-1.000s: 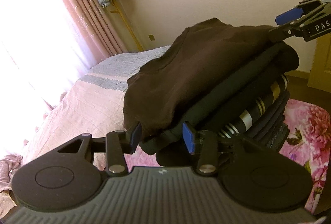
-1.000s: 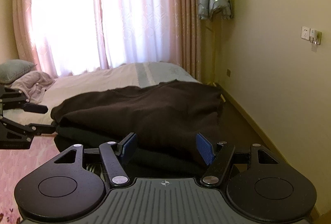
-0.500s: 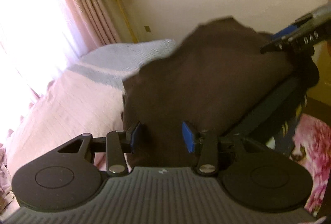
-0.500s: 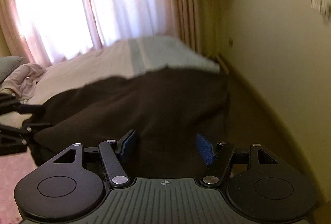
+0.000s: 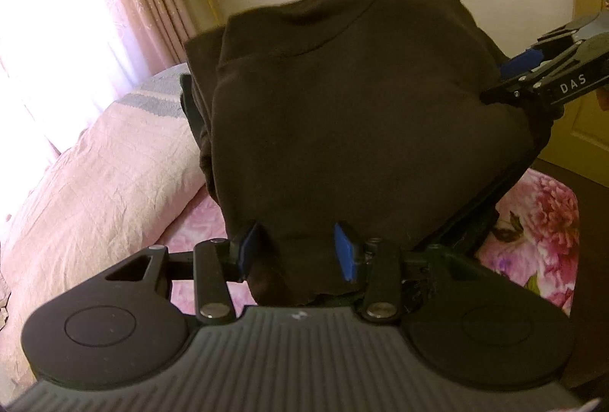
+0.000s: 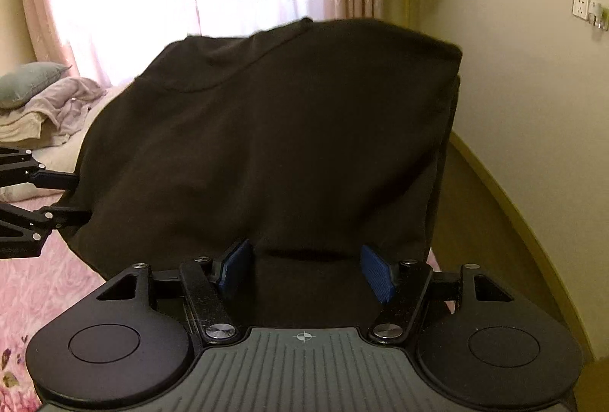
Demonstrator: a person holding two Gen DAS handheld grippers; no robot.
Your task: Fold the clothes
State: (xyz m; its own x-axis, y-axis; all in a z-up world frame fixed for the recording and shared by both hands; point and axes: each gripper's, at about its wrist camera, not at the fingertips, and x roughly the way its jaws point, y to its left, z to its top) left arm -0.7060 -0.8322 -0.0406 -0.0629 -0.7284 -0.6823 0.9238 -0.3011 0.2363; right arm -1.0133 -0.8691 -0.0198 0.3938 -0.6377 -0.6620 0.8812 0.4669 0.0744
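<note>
On the floral pink bedspread (image 5: 533,221) at the bed's foot, a dark brown sweatshirt (image 5: 342,107) rises in front of both cameras, apparently tilted up, on darker fabric that shows at its lower right edge. It looks already folded into a compact rectangle: its neckline seam curves across the upper part and a doubled edge runs down its left side. I judge this garment's folding largely done; whether it is being carried, set down or squared up cannot be told.

The left gripper (image 5: 297,256) has its blue-padded fingers spread about the sweatshirt's near hem without pinching it. The right gripper (image 6: 308,267) likewise stands parted at the opposite edge, cloth lying between its pads. The fabric looks thick, matte and soft.
</note>
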